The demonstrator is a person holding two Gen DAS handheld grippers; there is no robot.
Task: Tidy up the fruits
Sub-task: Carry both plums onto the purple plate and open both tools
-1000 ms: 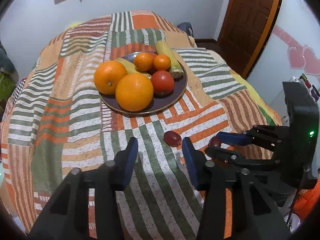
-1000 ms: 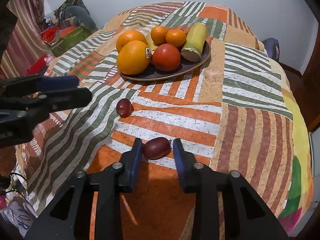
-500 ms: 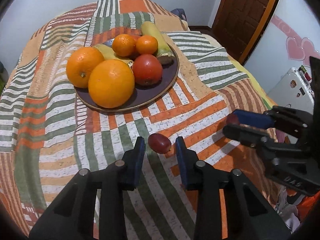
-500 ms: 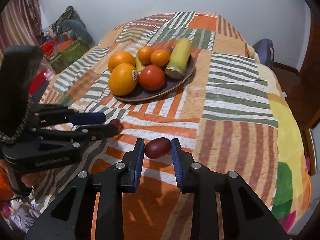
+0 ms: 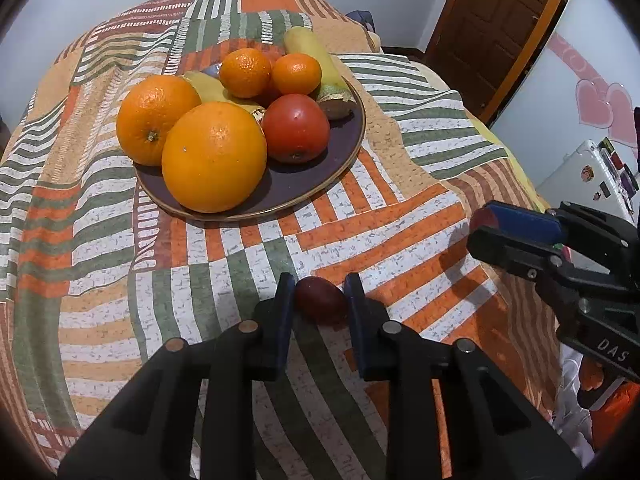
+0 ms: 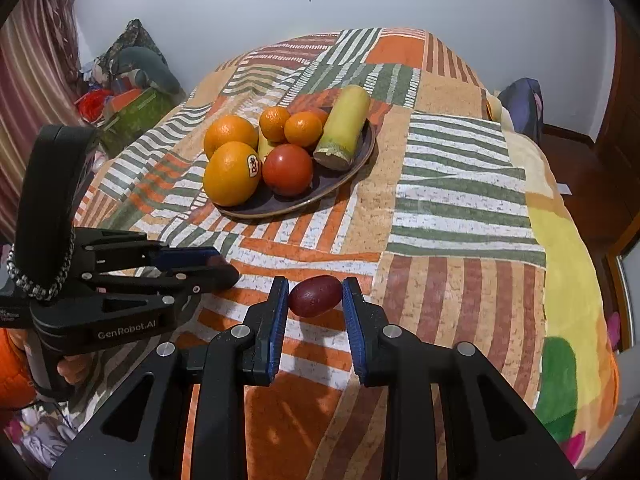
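Note:
A dark plate (image 5: 320, 190) on the striped bedspread holds two big oranges (image 5: 214, 156), two mandarins, a tomato (image 5: 296, 128) and yellow-green fruit pieces; it also shows in the right wrist view (image 6: 320, 196). My left gripper (image 5: 319, 300) is shut on a dark red plum (image 5: 322, 300) resting low on the bedspread, in front of the plate. My right gripper (image 6: 315, 295) is shut on a second dark red plum (image 6: 315, 295) and holds it above the bedspread. The right gripper shows at the right of the left wrist view (image 5: 516, 232).
The striped patchwork bedspread (image 6: 460, 200) covers a rounded surface that drops off at the sides. A wooden door (image 5: 492, 28) stands at the back right. Cushions and clutter (image 6: 132, 80) lie at the back left. A white appliance (image 5: 588, 176) stands at the right.
My left gripper moved forward and closed on the plum on the bedspread. My right gripper lifted its plum off the bedspread and drew back from the plate.

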